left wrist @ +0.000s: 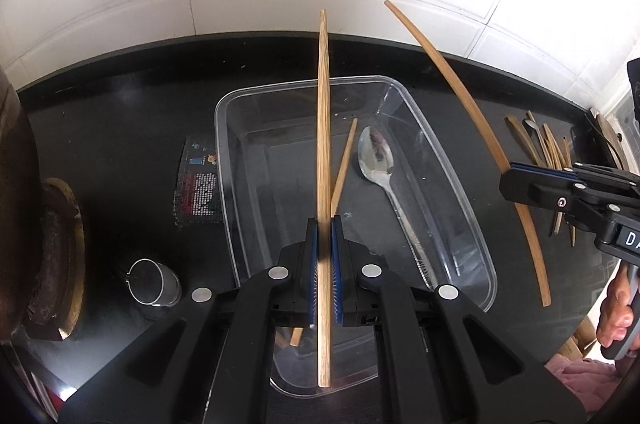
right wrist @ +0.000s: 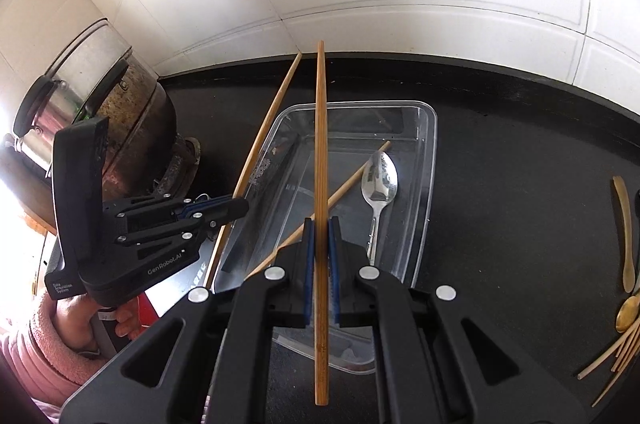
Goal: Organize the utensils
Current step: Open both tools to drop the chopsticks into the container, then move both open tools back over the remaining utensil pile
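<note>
Progress check: we're partway through. Clear container (left wrist: pixel 460 184) on the black counter (left wrist: pixel 120 112) already holds one spoon (left wrist: pixel 376 156) and one loose chopstick (left wrist: pixel 345 160), lying crossed toward the bin's 12 o'clock end in the left wrist view.

Left gripper (left wrist: pixel 324 224) is pressed tight on a chopstick (left wrist: pixel 323 104), stick running from 6 to 12 o'clock, hanging above the bin. Right gripper (right wrist: pixel 319 224) likewise pinches its own chopstick (right wrist: pixel 320 144), also poised over the bin, pointing toward 12. So we carry two sticks at once, neither released yet.

Left to do: a pile of wooden utensils (left wrist: pixel 548 144) sits on the counter at 3 o'clock in the left view; from the right wrist it shows at 4 o'clock, with a wooden spoon (right wrist: pixel 626 232) at 3. We can't count the pieces; they overlap near the lens edge.

Our read: roughly a third done, more trips needed. Pot (right wrist: pixel 120 104) at 9 o'clock isn't part of this.
</note>
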`<state>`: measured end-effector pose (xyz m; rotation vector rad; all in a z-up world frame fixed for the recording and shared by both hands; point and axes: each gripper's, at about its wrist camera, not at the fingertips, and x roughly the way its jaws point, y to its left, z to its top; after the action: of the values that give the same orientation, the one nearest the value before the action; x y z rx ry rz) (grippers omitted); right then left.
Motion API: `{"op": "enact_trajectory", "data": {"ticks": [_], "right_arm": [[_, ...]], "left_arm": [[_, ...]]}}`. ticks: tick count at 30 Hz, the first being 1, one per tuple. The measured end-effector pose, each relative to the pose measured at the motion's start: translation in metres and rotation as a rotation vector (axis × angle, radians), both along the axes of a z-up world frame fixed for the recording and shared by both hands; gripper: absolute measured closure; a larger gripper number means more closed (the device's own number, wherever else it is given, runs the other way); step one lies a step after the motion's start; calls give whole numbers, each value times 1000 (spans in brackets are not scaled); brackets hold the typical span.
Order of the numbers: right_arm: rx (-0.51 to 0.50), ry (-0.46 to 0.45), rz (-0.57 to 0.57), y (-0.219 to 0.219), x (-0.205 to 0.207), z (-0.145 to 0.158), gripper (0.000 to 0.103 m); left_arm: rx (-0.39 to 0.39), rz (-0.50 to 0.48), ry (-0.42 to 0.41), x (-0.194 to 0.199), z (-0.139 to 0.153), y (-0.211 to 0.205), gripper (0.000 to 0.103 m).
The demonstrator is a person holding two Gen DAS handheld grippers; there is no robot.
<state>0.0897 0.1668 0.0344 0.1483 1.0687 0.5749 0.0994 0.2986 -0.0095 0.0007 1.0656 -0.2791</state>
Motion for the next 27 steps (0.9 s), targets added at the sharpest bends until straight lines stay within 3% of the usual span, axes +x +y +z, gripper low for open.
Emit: {"op": "enact_trajectory", "data": {"ticks": [2,3,4,5,8,13,22,27], "right_arm": [[-26,-6,-1,3,2,-1,94],[-42,-6,5,4,2,-2,81],[-88,-10,19,8,1,-5,28],[-125,-25,25,10,-1,-6,6],[-237,-93,53,11,-12,-13,7],[-248,-58,7,-11,-12,-29,7],[-220,38,-104,-53,-14,-50,6],[-267,58,-150,-78,-24,-62,6]], "left_arm": [[39,17,9,5,-2,2,92],[52,23,14,6,-4,3,66],[59,41,16,8,-3,5,41],[64,61,6,9,-2,7,6],[76,112,-31,8,8,17,6],[80,148,-7,17,9,19,6],[85,36,-2,15,5,-31,6],[70,-10,27,13,-2,-66,6]]}}
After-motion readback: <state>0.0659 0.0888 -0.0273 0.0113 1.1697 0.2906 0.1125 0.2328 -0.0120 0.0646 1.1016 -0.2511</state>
